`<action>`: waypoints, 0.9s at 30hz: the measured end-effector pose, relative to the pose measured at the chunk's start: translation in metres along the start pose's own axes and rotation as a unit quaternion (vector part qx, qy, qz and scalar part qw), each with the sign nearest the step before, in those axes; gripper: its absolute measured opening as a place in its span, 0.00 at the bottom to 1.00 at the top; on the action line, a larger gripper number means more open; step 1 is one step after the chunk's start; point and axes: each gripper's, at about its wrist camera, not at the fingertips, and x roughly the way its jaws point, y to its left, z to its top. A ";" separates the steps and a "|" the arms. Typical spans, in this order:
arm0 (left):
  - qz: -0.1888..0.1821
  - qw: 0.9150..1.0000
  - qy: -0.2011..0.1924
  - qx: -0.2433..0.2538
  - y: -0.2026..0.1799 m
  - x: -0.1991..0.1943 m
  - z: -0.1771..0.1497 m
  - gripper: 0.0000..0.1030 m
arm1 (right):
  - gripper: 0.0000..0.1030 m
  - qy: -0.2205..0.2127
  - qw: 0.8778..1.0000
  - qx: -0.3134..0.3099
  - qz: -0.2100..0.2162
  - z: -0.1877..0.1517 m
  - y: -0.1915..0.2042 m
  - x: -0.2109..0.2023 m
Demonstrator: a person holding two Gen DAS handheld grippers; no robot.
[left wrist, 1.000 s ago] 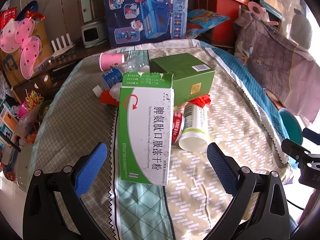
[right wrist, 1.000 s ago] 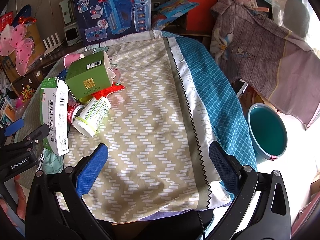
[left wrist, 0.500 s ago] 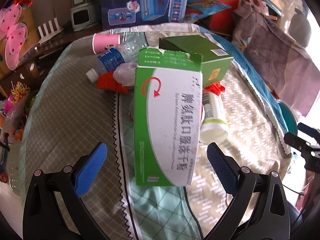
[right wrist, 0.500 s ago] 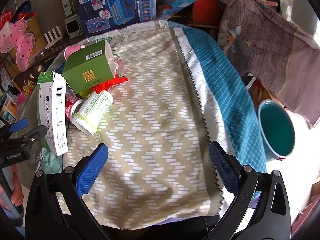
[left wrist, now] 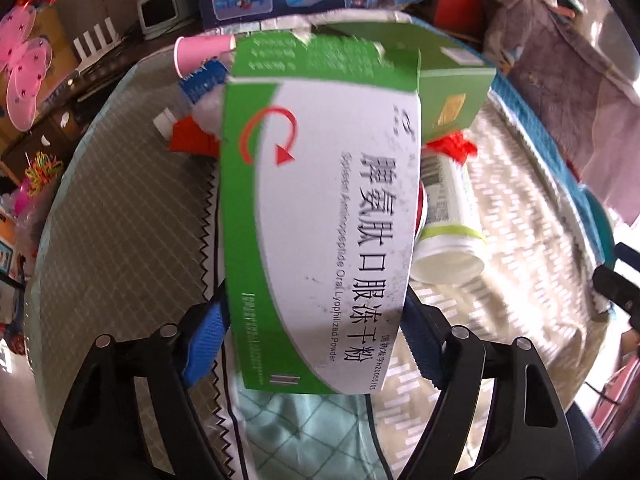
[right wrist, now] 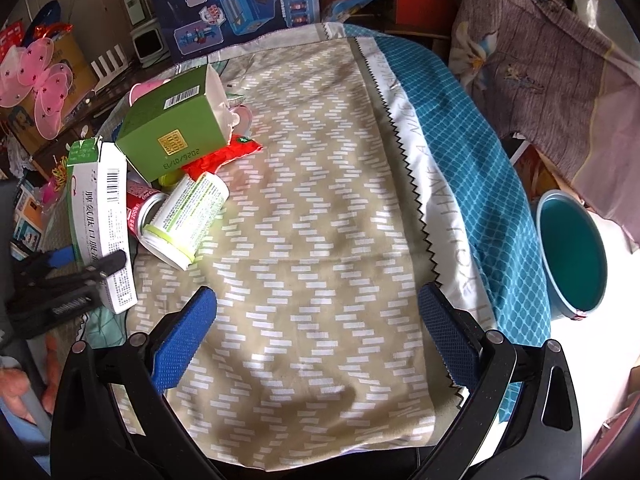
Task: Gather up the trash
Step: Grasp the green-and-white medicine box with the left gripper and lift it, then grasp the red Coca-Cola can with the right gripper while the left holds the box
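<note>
A: How far along is the collecting?

B: Barely begun, I'd say. The whole heap lies on the cloth (right wrist: pixel 320 200): the white box (left wrist: pixel 320 216), a green box (right wrist: pixel 172 128), a white bottle (right wrist: pixel 184 220), a red can (right wrist: pixel 140 208), a red wrapper (right wrist: pixel 224 156), a pink cup (left wrist: pixel 204 50) and a clear bottle half hidden behind the white box.

A: And the bin?

B: The teal bin (right wrist: pixel 572 248) stands on the floor off the cloth's right edge, well apart from the heap. The inside that shows looks empty; its near bottom is hidden.

A: What is the left gripper (left wrist: pixel 316 340) doing?

B: It straddles the near end of the white box. Its jaws have just been closing, and the blue pads (left wrist: pixel 204 340) sit at the box's two long sides. They look to be touching, but I can't tell if they press yet.

A: The right gripper (right wrist: pixel 316 332)?

B: Wide apart, over bare cloth, holding nothing.

A: So what's left?

B: Everything: grip the box, carry it across to the bin, then the rest, piece by piece.
</note>
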 end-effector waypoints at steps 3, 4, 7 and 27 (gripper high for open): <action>-0.008 1.000 -0.002 -0.003 0.006 -0.001 -0.001 0.71 | 0.94 0.006 1.000 -0.010 0.010 0.006 0.008 0.002; -0.009 1.000 -0.005 -0.005 0.009 -0.003 0.000 0.71 | 0.94 0.007 1.000 -0.015 0.011 0.008 0.012 0.002; 0.001 1.000 -0.024 -0.004 0.021 -0.017 -0.001 0.71 | 0.94 0.010 0.999 -0.027 0.022 0.015 0.021 0.002; -0.020 0.998 -0.043 -0.029 0.113 -0.026 0.007 0.71 | 0.86 0.055 0.969 -0.226 0.078 0.054 0.144 0.036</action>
